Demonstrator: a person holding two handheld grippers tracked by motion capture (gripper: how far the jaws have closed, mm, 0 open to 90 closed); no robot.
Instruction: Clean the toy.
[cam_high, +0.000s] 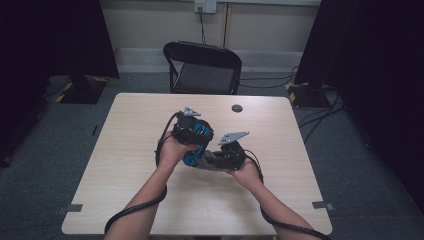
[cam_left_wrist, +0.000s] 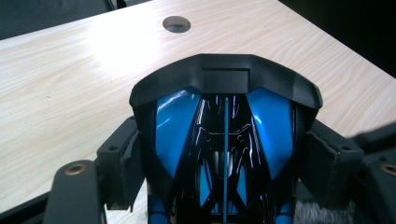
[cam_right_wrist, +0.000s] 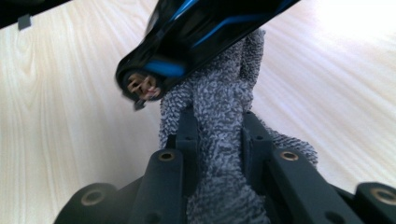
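We hold our left gripper (cam_high: 196, 142) above the middle of the pale wooden table (cam_high: 135, 165), its jaws clamped on either side of a glossy blue and black object (cam_left_wrist: 224, 140) that looks like a handheld device with a black cap at its far end. In the left gripper view the two black pads press against its flanks, so the tongs stand fairly wide only because the body between them is broad. Our right gripper (cam_high: 216, 159) sits just beside it, lower and to the right, with its jaws drawn narrow and pinching a folded grey cloth (cam_right_wrist: 219, 135) of looped, towel-like weave. In the right gripper view the cloth rises between the jaws and meets the underside of the blue and black object, whose lower end shows a small round opening with metal contacts (cam_right_wrist: 141, 85). The cloth touches the object near that end. Farther back on the table we see a round cable hole (cam_high: 237, 108), and beyond the far edge a black folding chair (cam_high: 202, 67).
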